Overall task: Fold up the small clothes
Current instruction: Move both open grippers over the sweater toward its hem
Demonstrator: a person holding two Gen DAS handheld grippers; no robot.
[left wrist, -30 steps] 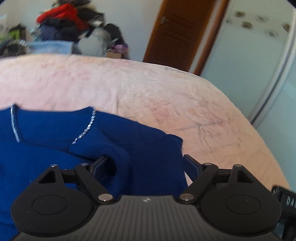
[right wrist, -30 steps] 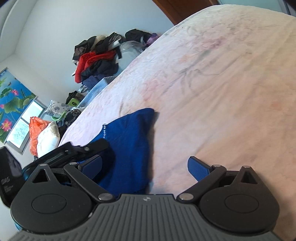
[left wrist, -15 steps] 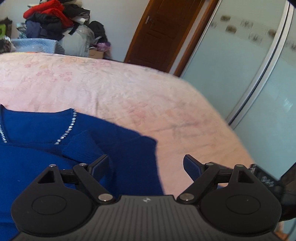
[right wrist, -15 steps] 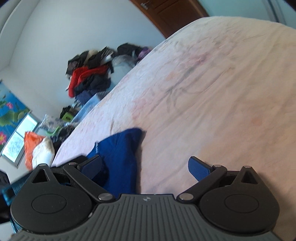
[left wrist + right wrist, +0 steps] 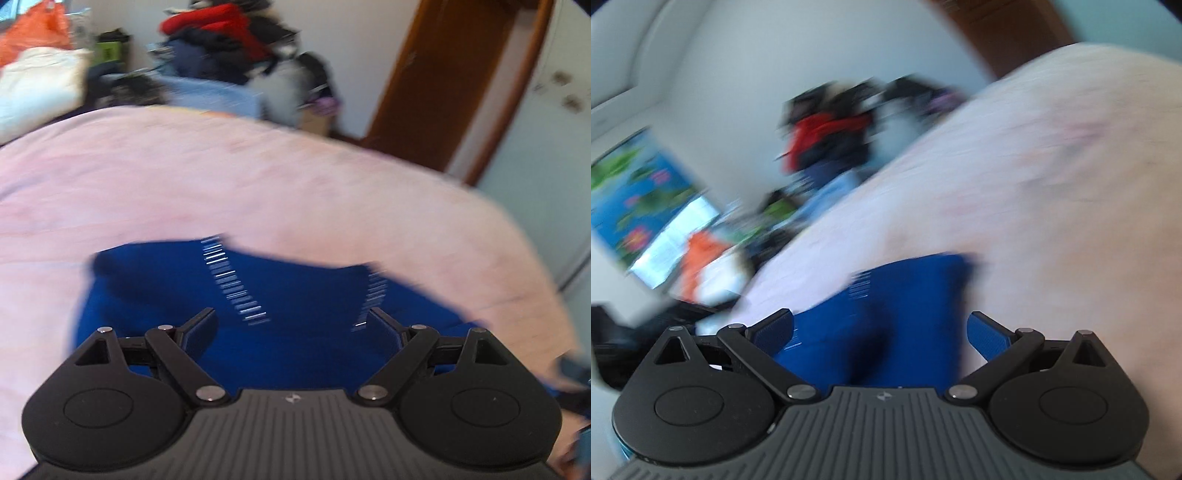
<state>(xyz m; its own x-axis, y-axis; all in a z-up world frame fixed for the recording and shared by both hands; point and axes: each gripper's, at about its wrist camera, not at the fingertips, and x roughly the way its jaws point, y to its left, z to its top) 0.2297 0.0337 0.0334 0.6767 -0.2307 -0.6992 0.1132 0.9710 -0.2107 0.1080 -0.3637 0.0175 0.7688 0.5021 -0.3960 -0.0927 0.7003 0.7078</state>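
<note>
Blue top (image 5: 295, 332): lies on the pink bedspread (image 5: 258, 184), its sparkly neckline trim (image 5: 232, 284) facing up; both views are motion-blurred.
Left gripper (image 5: 291, 326): above the blue top, jaws spread wide, nothing pinched.
Right gripper (image 5: 881, 332): over the blue top's edge, jaws spread wide, nothing between the pads.
Clothes pile (image 5: 229, 40): beyond the blue top, past the bed's far edge.
Writing: only a small logo on each gripper body; no readable text.
</note>
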